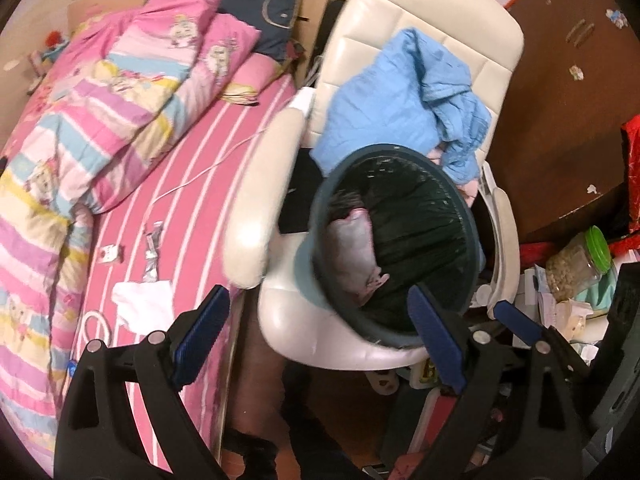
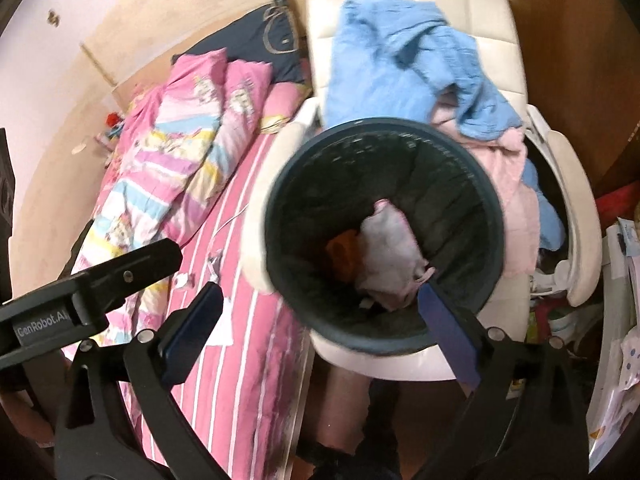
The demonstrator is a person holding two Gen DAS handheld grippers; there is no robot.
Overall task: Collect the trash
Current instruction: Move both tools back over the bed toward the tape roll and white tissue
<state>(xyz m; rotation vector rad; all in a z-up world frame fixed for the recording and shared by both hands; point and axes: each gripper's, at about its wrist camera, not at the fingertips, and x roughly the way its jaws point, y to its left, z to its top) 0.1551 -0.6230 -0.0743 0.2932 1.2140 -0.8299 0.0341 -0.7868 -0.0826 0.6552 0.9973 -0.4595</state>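
A dark teal trash bin [image 1: 310, 280] lined with a black bag stands on the seat of a white chair [image 1: 400, 12]. A crumpled pale wrapper [image 1: 356, 248] lies inside it. My left gripper [image 1: 320, 336] hangs open and empty between the bed edge and the bin. My right gripper [image 2: 320, 332] is open over the near rim of the bin [image 2: 276, 216], nothing between its pads; the pale wrapper [image 2: 388, 256] and an orange scrap [image 2: 342, 252] lie in the bag. On the pink striped bed lie a white tissue [image 1: 140, 304], a silver wrapper [image 1: 152, 252] and a small red-white packet [image 1: 108, 254].
A blue garment [image 1: 384, 100] and pink clothes are draped over the chair behind the bin. A folded pink quilt [image 1: 120, 92] and a dark pillow [image 1: 248, 8] cover the far bed. A green-lidded jar [image 1: 580, 260] and clutter sit at the right, by a brown cabinet [image 1: 560, 100].
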